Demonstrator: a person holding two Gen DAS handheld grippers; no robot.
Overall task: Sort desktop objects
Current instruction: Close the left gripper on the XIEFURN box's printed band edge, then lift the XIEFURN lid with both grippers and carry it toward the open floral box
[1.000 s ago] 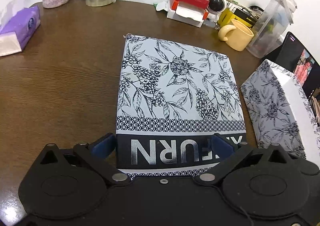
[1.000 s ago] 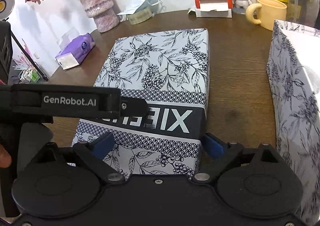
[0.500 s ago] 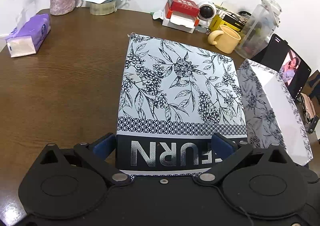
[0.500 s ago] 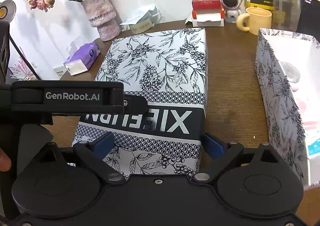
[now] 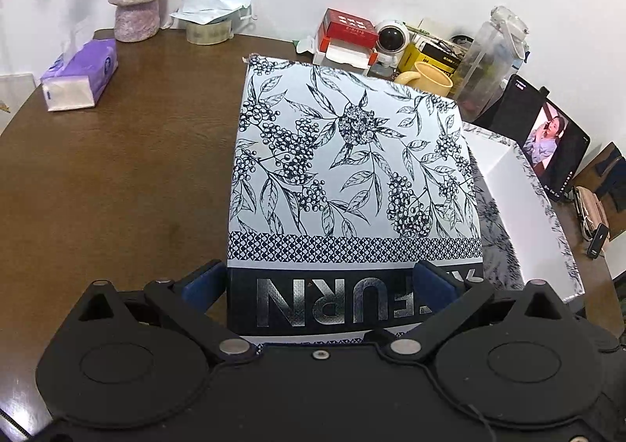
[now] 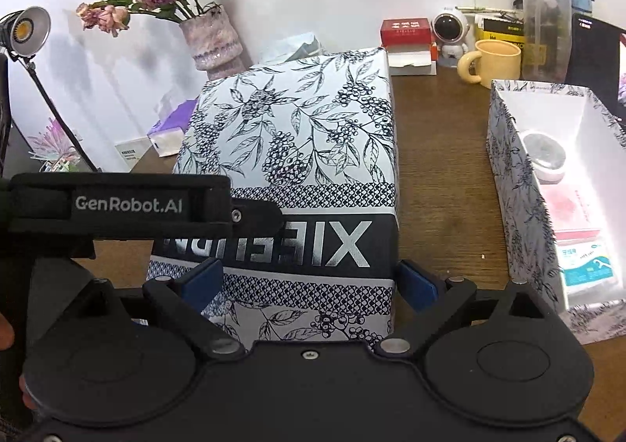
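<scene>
Two tools, left tool (image 5: 321, 281) and right tool (image 6: 309, 279), each spread wide and pinching the lid (image 5: 352, 176) at its near end, hold it tilted above the bench (image 5: 117, 187) beside the box (image 6: 547, 184); uneven squeeze could let it slip.

The setting is a home desk: a brown wooden tabletop (image 5: 117, 176) against a white wall. Behind the floral box lid (image 5: 352, 168) stand a yellow mug (image 5: 428, 79), a small camera (image 5: 392, 39) and a water bottle (image 5: 495, 54). Left of the lid are a tissue pack (image 5: 80, 76) and a flower vase (image 6: 213, 39).
</scene>
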